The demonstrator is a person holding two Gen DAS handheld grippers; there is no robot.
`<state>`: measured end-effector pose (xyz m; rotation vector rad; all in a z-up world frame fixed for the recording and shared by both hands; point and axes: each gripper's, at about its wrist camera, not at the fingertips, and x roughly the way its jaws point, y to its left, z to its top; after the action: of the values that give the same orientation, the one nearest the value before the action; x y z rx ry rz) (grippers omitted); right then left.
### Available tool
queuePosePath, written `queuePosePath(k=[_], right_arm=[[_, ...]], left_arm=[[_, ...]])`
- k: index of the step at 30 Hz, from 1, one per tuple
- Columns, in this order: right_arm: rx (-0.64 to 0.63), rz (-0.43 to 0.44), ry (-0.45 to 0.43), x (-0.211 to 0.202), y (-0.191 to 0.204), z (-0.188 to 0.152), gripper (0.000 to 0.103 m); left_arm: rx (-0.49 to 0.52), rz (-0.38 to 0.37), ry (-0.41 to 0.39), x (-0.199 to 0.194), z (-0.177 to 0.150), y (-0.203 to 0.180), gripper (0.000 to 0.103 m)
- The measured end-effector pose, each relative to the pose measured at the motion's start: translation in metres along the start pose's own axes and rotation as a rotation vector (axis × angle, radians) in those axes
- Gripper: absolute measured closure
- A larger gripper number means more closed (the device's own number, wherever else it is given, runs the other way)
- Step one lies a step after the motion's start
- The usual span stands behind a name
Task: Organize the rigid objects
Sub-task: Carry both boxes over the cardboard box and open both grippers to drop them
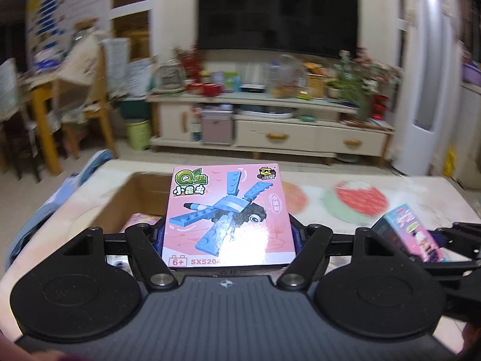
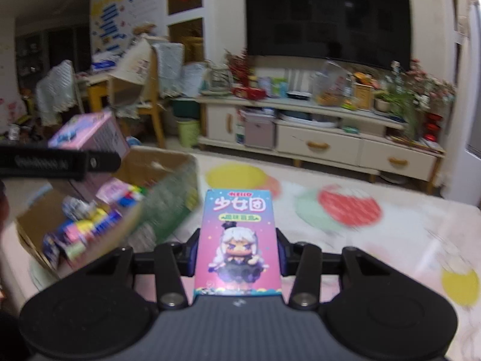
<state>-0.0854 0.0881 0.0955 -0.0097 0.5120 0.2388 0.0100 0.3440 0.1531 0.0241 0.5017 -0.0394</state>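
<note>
My left gripper [image 1: 227, 234] is shut on a pink toy box with a blue brick dragonfly [image 1: 227, 213] and holds it above the open cardboard box [image 1: 141, 192]. My right gripper [image 2: 237, 252] is shut on a tall pink and blue doll box [image 2: 239, 240] above the table. In the right wrist view the cardboard box [image 2: 168, 162] lies to the left, holding several small toy boxes [image 2: 87, 225]. The left gripper [image 2: 60, 162] with its pink box [image 2: 90, 132] hangs over it. The doll box also shows in the left wrist view [image 1: 412, 234].
The table [image 2: 390, 240] has a pale cloth with fruit prints. Behind it stand a TV cabinet [image 2: 315, 126] with clutter, a dark TV [image 2: 327, 18] and a yellow chair [image 1: 45, 111]. Blue fabric [image 1: 54, 207] hangs at the table's left edge.
</note>
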Motion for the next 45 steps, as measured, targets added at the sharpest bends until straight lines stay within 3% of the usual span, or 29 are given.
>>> queuePosePath(k=[6,14,24,36,38,40,45], right_arm=[[-0.011,0.101,0.001,0.039,0.028,0.039,0.058],[-0.078,0.173,0.042,0.104,0.068,0.069,0.058],[-0.111,0.211,0.107,0.157,0.092,0.071,0.058],[-0.141,0.243,0.17,0.188,0.114,0.062,0.056],[-0.138,0.246,0.157,0.184,0.114,0.062,0.043],[-0.13,0.237,0.12,0.174,0.111,0.063,0.025],[-0.098,0.144,0.034,0.147,0.099,0.066,0.02]], left_arm=[[-0.058,0.093,0.06,0.029,-0.003,0.028,0.015],[-0.088,0.14,0.144,0.059,-0.007,0.049,0.015],[-0.108,0.169,0.236,0.076,-0.016,0.061,0.015],[-0.106,0.171,0.262,0.074,-0.018,0.061,0.013],[-0.098,0.174,0.274,0.075,-0.018,0.06,0.003],[-0.096,0.181,0.277,0.075,-0.019,0.06,0.001],[-0.121,0.185,0.259,0.065,-0.017,0.063,0.0]])
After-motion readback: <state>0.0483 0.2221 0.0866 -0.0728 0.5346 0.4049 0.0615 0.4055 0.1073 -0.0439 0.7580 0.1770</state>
